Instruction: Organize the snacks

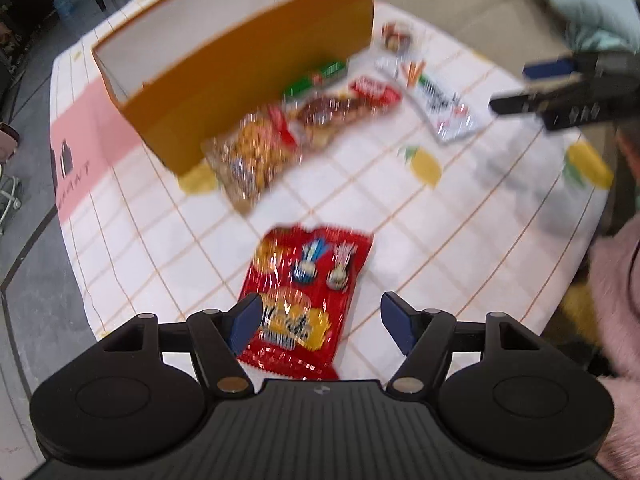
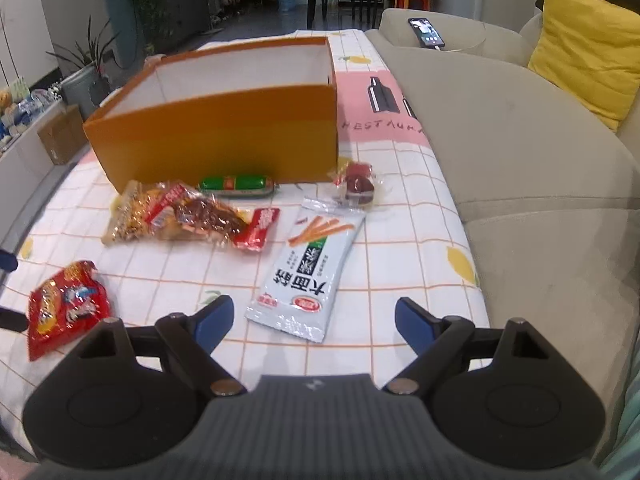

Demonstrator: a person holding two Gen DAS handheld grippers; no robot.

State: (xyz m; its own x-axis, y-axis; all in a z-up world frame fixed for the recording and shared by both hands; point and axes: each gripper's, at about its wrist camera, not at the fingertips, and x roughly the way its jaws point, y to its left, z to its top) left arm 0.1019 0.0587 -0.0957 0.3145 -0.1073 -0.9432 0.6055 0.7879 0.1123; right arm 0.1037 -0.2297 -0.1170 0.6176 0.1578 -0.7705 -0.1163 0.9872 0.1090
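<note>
An open orange box [image 1: 240, 80] [image 2: 220, 132] stands on the checked tablecloth [image 2: 400, 240]. In front of it lie a green sausage [image 2: 236, 184], a clear bag of nuts [image 2: 132, 216], a brown snack pack [image 2: 208, 212], a small red packet [image 2: 258, 228] and a wrapped red sweet [image 2: 356, 184]. My left gripper [image 1: 322, 316] is open right over a red snack packet [image 1: 308, 292] [image 2: 66, 304], which lies flat between its blue pads. My right gripper [image 2: 314, 314] [image 1: 520, 88] is open above the near end of a white stick-snack packet [image 2: 308, 276] [image 1: 444, 104], not touching it.
A beige sofa [image 2: 520, 160] runs along the table's right side, with a phone [image 2: 426, 32] on its arm and a yellow cushion [image 2: 580, 52]. A pink sleeve [image 1: 616, 280] shows at the right of the left wrist view. The table's rounded edge [image 1: 80, 280] is close on the left.
</note>
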